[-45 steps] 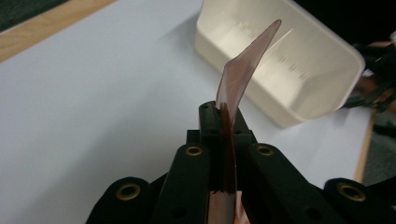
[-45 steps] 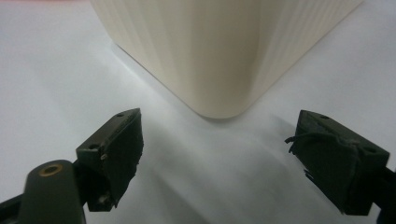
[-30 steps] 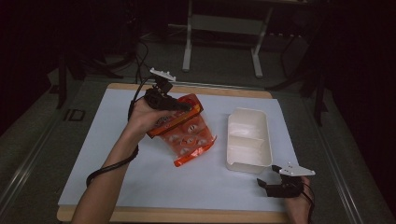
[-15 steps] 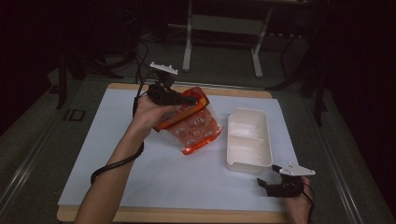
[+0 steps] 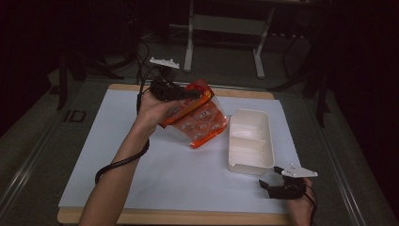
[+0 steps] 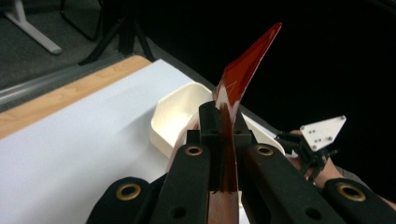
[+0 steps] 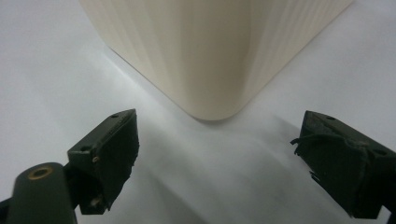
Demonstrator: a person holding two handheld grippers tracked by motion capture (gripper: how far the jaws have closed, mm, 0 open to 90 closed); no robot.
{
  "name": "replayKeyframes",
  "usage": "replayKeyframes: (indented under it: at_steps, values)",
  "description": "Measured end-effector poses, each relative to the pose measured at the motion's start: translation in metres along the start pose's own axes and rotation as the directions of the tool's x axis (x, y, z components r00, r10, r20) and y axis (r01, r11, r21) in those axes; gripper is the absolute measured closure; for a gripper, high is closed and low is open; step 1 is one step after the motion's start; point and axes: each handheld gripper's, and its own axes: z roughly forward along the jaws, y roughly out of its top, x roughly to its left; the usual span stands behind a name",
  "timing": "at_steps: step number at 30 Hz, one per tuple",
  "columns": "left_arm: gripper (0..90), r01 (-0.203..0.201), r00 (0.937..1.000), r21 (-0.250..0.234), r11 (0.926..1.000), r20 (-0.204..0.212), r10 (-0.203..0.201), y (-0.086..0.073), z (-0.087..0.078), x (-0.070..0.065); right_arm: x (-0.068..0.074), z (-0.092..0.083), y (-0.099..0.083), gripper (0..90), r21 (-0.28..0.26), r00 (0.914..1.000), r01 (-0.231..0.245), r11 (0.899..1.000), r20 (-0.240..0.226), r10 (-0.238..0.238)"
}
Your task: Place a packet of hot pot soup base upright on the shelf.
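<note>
The orange snack bag (image 5: 195, 120) hangs tilted above the table (image 5: 117, 155), just left of the cream two-compartment box (image 5: 251, 141). It looks light, limp and crinkly, probably slippery, with loose contents; its flat sealed edge is the surest hold. The left gripper (image 6: 223, 126) is clamped on that edge. The right gripper (image 7: 217, 158) rests wide open, holding nothing, beside the box's near corner.

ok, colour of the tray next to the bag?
Cream-white, plain, no pattern: the tray. Best seen in the high view, beside the orange bag.
</note>
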Motion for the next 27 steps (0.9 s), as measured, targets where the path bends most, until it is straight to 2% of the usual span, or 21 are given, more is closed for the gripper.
replayKeyframes:
  at_steps: [12,20,27]
  values:
    - [90.0,0.002,0.9999,-0.047,0.9989,0.015,-0.002,0.018,0.004,-0.006,0.000,0.000,0.000,12.5,-0.003,1.0000,-0.002,1.000,-0.003,0.002]
    - [90.0,-0.012,0.9993,-0.055,0.9984,0.034,0.014,0.027,0.009,-0.012,-0.001,-0.001,0.000,12.5,-0.008,0.9999,-0.010,1.000,0.000,0.010]
    - [90.0,-0.010,0.9986,-0.058,0.9982,0.051,0.013,0.033,0.018,-0.014,-0.003,0.002,0.003,12.5,-0.016,0.9991,-0.022,1.000,0.035,0.023]
